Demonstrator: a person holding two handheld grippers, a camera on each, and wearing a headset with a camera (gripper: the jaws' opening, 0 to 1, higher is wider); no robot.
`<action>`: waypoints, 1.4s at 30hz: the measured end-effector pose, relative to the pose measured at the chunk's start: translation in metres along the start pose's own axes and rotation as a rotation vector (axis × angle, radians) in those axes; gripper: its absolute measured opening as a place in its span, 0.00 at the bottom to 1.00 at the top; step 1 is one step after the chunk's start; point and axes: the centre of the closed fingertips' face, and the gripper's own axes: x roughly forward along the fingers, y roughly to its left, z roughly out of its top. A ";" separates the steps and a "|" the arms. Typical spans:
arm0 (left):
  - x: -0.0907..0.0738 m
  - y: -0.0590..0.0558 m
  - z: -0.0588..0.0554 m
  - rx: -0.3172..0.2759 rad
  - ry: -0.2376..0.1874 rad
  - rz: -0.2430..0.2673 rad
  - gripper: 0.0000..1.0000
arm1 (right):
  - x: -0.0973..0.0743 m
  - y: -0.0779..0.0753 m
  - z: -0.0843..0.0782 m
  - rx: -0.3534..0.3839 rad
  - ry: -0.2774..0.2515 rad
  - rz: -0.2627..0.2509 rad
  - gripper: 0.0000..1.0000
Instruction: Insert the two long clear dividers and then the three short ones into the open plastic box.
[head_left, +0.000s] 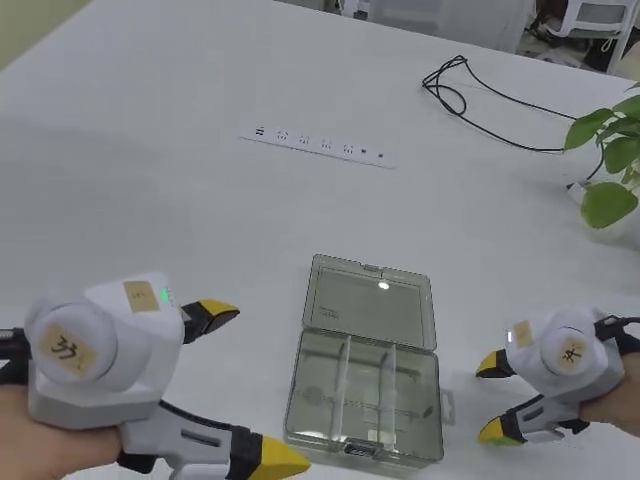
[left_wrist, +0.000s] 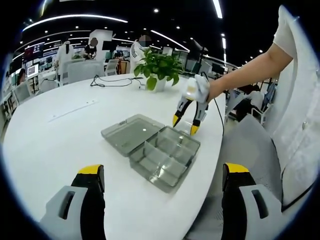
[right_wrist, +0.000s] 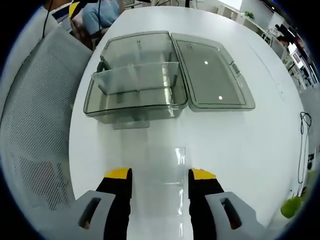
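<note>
The box (head_left: 302, 390) is lying open on the worktop (head_left: 150, 150), low in the middle of the head view. Its lid (head_left: 370, 292) is folded back on the far side. Clear dividers (head_left: 346, 372) can be seen standing in it already, but how many cannot be counted.

The left gripper (head_left: 268, 387) is held to the left of the box. Its jaws are spread wide with nothing in them. The right gripper (head_left: 481, 403) is held just beside the box on the right and looks the nearer one.

In the right gripper view a clear piece (right_wrist: 176, 172) is seen between its jaws, with its long side pointing straight ahead at the box. It cannot be told whether the piece is pinched or just lying on the worktop. It is probably a divider, and the box is straight in front of it.
</note>
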 end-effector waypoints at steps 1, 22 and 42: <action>0.000 0.000 0.000 -0.001 0.000 0.000 1.00 | 0.001 0.000 -0.001 -0.003 0.005 0.002 0.44; 0.008 0.002 0.000 -0.002 0.002 -0.017 1.00 | 0.000 -0.004 0.000 -0.030 0.017 -0.024 0.33; 0.009 -0.002 0.011 0.028 -0.007 -0.043 1.00 | -0.038 0.002 0.022 -0.012 -0.058 -0.158 0.32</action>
